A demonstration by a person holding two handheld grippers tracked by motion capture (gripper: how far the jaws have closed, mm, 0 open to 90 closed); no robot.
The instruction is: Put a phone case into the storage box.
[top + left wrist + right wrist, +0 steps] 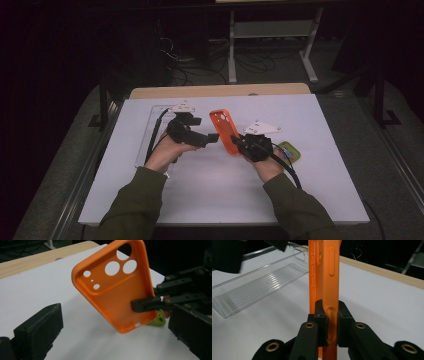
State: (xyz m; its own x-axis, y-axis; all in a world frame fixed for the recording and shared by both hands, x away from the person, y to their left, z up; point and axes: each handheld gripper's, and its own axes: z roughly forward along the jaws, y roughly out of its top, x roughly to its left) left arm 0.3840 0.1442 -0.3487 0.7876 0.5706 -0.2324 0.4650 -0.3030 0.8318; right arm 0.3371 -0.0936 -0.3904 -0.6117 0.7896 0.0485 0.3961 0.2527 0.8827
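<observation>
An orange phone case [224,130] is held up off the white table, tilted, with its camera holes at the top. My right gripper [236,145] is shut on the case's lower side edge; in the right gripper view the case [324,272] stands edge-on, squeezed by my right gripper [329,326]. My left gripper [213,138] is open just left of the case. In the left gripper view the case's hollow inside [112,290] faces my left gripper [115,335], whose jaws stand wide apart and touch nothing.
A clear plastic tray [148,131] lies on the table's left side behind the left hand, and shows as the tray [259,287] in the right gripper view. A small green object [290,151] lies by the right hand. A wooden edge [220,90] runs along the far side.
</observation>
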